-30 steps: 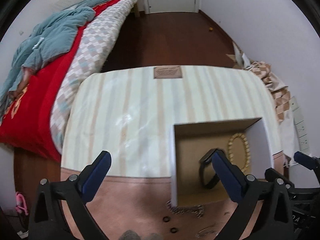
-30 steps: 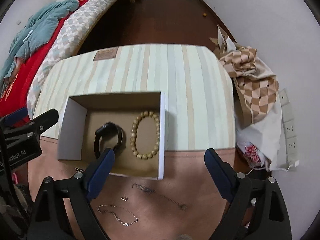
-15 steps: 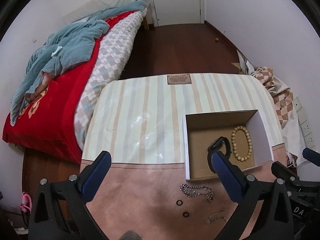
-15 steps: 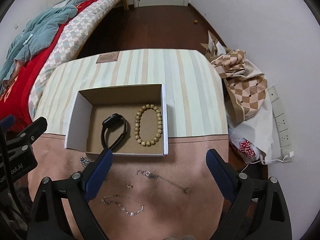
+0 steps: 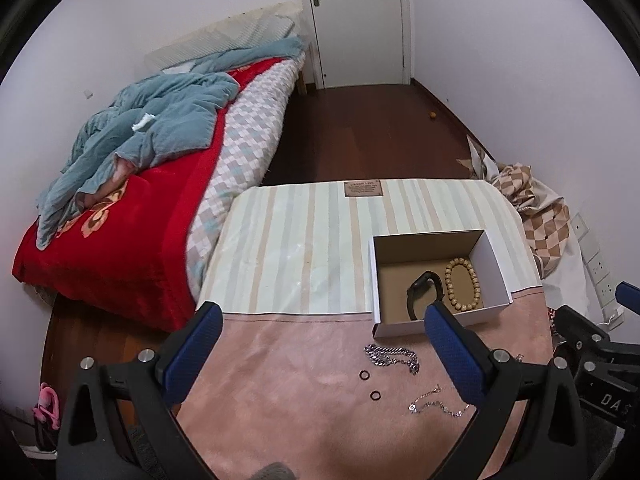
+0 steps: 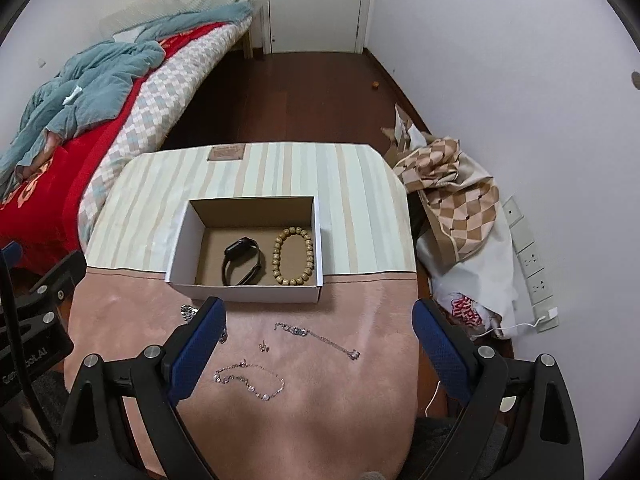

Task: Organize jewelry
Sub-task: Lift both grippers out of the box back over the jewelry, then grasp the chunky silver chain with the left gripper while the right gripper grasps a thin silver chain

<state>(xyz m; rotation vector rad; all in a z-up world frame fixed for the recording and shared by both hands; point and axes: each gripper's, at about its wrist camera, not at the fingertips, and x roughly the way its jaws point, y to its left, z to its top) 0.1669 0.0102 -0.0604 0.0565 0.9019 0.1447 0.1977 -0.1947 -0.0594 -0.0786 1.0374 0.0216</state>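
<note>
- We see a table (image 6: 360, 208) under a cloth, striped on the far half, plain pink on the near half.
- An open cardboard box (image 6: 246, 292) sits where stripes meet pink.
- Just before the box's near wall lies a thin chain (image 6: 320, 338), with a tiny charm (image 6: 263, 346) beside it.
- Nearer to us than the box lies a looped bracelet (image 6: 250, 380).
- Left of the box's near corner lie a heavy link chain (image 5: 394, 356) and two dark rings (image 5: 369, 384).
- Far beyond the box, a brown label (image 6: 226, 153) lies at the table's far edge.
</note>
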